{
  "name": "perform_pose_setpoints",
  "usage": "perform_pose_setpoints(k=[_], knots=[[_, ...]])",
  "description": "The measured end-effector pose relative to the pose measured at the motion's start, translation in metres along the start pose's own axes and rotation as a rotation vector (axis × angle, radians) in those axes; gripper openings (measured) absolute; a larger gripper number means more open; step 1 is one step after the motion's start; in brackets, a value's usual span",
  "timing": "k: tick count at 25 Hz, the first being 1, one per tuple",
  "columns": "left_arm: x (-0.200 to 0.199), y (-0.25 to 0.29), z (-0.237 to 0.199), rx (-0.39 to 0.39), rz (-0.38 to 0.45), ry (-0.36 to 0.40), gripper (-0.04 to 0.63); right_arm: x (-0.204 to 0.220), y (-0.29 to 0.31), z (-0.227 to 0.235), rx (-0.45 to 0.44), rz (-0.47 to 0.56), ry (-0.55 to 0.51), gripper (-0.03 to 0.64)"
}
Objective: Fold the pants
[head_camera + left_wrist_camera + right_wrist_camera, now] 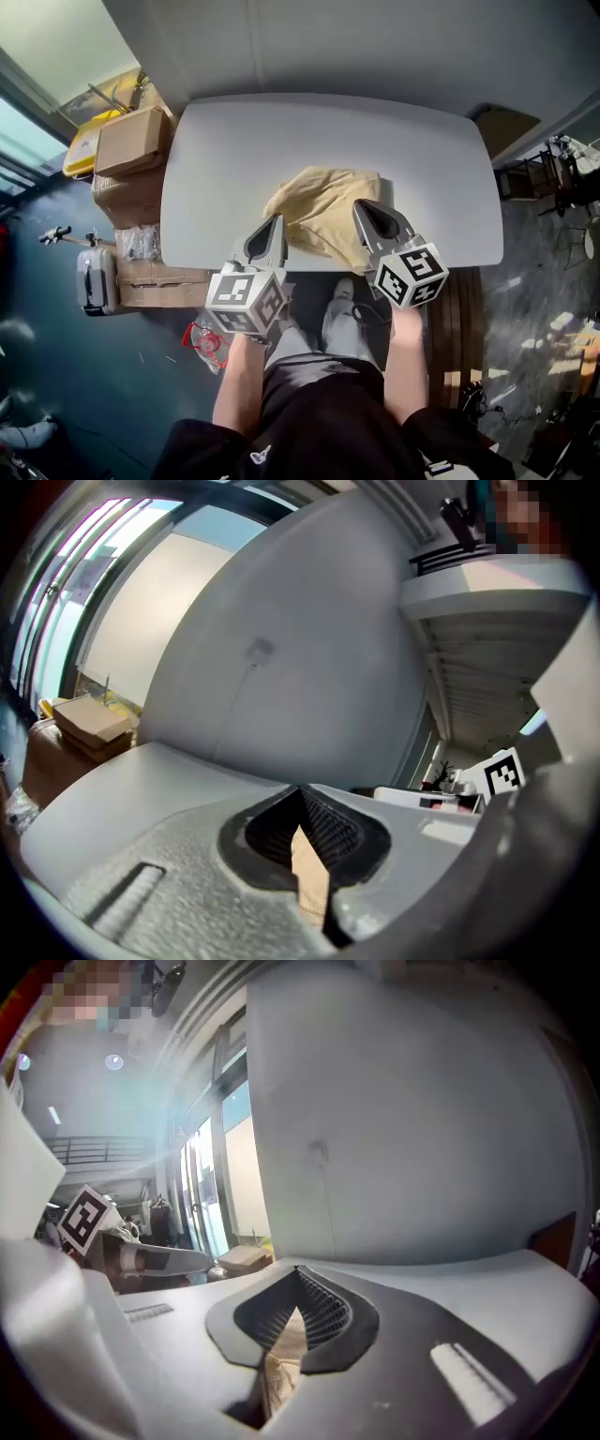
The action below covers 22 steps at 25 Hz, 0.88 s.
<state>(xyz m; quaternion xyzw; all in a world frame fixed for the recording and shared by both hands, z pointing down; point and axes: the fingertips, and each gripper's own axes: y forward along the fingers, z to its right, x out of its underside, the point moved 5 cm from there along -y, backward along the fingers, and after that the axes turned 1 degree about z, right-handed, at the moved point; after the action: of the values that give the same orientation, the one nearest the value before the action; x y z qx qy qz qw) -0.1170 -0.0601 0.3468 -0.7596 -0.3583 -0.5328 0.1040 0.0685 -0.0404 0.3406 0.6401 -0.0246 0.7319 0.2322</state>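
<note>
The pants (323, 211) are pale tan, a soft matte cloth bunched into a rumpled, creased heap at the near edge of the tabletop (281, 141), between the two tools. The tabletop is a smooth light-grey slab with rounded corners.

The left tool (278, 219) has its jaws closed together on a thin fold of the tan cloth, which shows as a narrow strip pinched between its ribbed dark pads (328, 829). The right tool (362, 206) is likewise clamped shut on the pants, and a crinkled sliver of fabric (281, 1365) sits between its grooved pads (323, 1314). Both tools have grey, grainy plastic bodies. Cardboard boxes (131, 142) are stacked beside the tabletop's left end.
</note>
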Motion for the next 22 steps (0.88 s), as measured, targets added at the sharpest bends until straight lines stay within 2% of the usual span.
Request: perform_pose_setpoints(k=[5, 9, 14, 17, 22], knots=[[-0.042, 0.004, 0.042, 0.115, 0.076, 0.085, 0.003, -0.054, -0.046, -0.01, 0.061, 0.198, -0.045, 0.005], [-0.069, 0.0, 0.068, 0.168, 0.137, 0.126, 0.003, -0.082, -0.074, -0.018, 0.156, 0.286, -0.114, 0.005], [-0.092, -0.015, 0.098, 0.222, 0.21, 0.183, 0.003, -0.104, -0.102, -0.022, 0.231, 0.388, -0.122, 0.005], [-0.092, -0.021, 0.108, 0.233, 0.225, 0.196, 0.003, -0.105, -0.115, -0.02, 0.253, 0.414, -0.095, 0.004], [-0.091, -0.024, 0.115, 0.241, 0.228, 0.205, 0.003, -0.099, -0.116, -0.022, 0.259, 0.376, -0.114, 0.004]])
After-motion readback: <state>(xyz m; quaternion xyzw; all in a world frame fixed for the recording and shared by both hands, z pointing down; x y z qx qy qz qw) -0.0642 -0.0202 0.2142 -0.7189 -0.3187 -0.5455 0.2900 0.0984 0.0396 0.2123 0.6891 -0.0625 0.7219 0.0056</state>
